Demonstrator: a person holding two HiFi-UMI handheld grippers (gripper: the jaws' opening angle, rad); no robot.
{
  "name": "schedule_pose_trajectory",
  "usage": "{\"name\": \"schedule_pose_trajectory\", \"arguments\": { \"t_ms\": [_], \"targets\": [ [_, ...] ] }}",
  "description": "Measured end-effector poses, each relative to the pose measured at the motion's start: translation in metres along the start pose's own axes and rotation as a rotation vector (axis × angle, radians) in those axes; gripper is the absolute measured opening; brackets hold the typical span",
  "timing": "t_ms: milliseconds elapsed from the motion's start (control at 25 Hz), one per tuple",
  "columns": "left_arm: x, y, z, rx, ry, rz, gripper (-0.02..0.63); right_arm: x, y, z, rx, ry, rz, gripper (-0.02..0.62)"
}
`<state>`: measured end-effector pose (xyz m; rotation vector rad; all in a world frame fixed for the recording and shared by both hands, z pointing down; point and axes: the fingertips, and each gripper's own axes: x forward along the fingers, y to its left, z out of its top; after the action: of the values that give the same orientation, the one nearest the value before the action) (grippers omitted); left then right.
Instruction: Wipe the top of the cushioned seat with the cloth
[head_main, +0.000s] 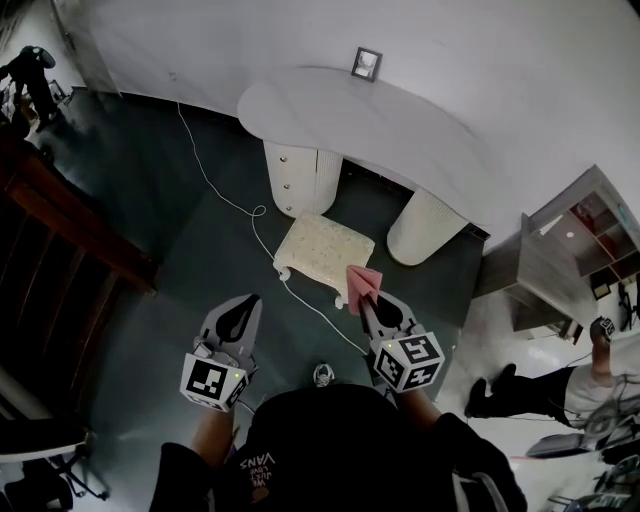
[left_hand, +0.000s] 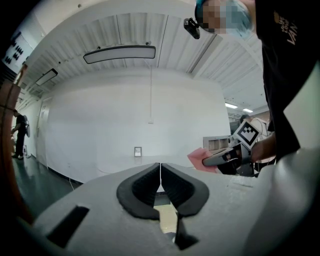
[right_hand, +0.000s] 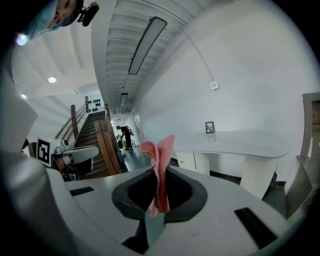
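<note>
The cushioned seat is a low cream stool on the dark floor in front of a white table. A pink cloth sticks up from my right gripper, which is shut on it just short of the seat's near right corner. In the right gripper view the cloth stands pinched between the jaws. My left gripper hangs to the left, nearer me than the seat, shut with nothing in it. In the left gripper view its jaws meet, and the right gripper with the cloth shows at the right.
A white curved table on ribbed round legs stands behind the seat. A white cable runs across the floor past the seat's left side. A wooden staircase lies at the left, a shelf unit at the right. A person stands far left.
</note>
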<state>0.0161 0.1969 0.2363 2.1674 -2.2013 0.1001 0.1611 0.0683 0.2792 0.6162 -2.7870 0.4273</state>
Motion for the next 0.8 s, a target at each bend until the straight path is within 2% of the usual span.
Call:
{"name": "schedule_pose_trajectory", "arguments": {
  "t_ms": [240,440,600,800],
  "targets": [
    [0.025,-0.001,-0.004,-0.001,0.013,0.017,0.018,0.016,-0.029,0.002,0.004,0.025,0.013,0.026],
    [0.038,0.025,-0.011,-0.008,0.035,0.019,0.018,0.045,-0.031,-0.002,0.034,0.04,0.005,0.026],
    [0.062,0.055,-0.015,0.009,0.054,-0.04,0.018,0.077,-0.037,0.002,0.059,0.029,-0.05,0.026],
    [0.096,0.092,-0.021,0.025,0.071,-0.165,0.018,0.122,-0.043,0.004,0.098,0.018,-0.149,0.026]
  ]
}}
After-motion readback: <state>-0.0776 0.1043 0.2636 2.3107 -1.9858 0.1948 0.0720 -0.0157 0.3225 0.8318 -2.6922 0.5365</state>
